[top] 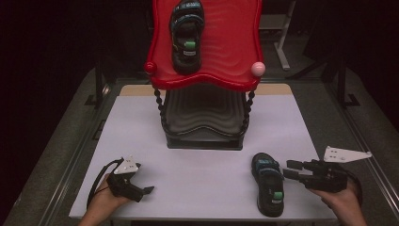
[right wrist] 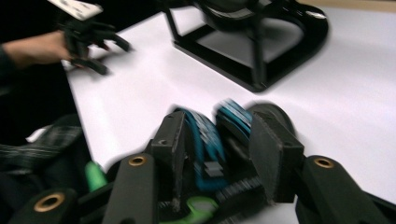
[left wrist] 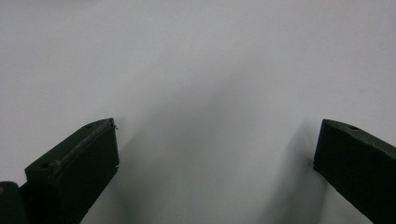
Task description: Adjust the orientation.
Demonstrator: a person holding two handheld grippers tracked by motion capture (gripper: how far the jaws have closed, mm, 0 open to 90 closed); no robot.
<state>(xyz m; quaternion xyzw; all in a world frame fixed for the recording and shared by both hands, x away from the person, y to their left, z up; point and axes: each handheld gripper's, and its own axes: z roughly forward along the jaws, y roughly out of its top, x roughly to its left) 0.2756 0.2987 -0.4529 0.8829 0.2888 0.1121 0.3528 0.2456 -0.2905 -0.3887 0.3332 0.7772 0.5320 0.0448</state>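
Note:
A black sandal with blue straps and a green tab lies on the white table near its front right. My right gripper is just to the right of it, jaws pointing left. In the right gripper view the right gripper stands open, with the sandal's blue straps showing between the jaws and neither pad pressing on them. A second matching sandal rests on the red top shelf of a rack. My left gripper sits at the front left, and the left gripper is open over bare table.
The rack stands at the table's far middle, with a black lower shelf under the red one. Beaded black posts hold the shelves up. A pink ball caps the red shelf's front right corner. The other hand and left gripper appear far off.

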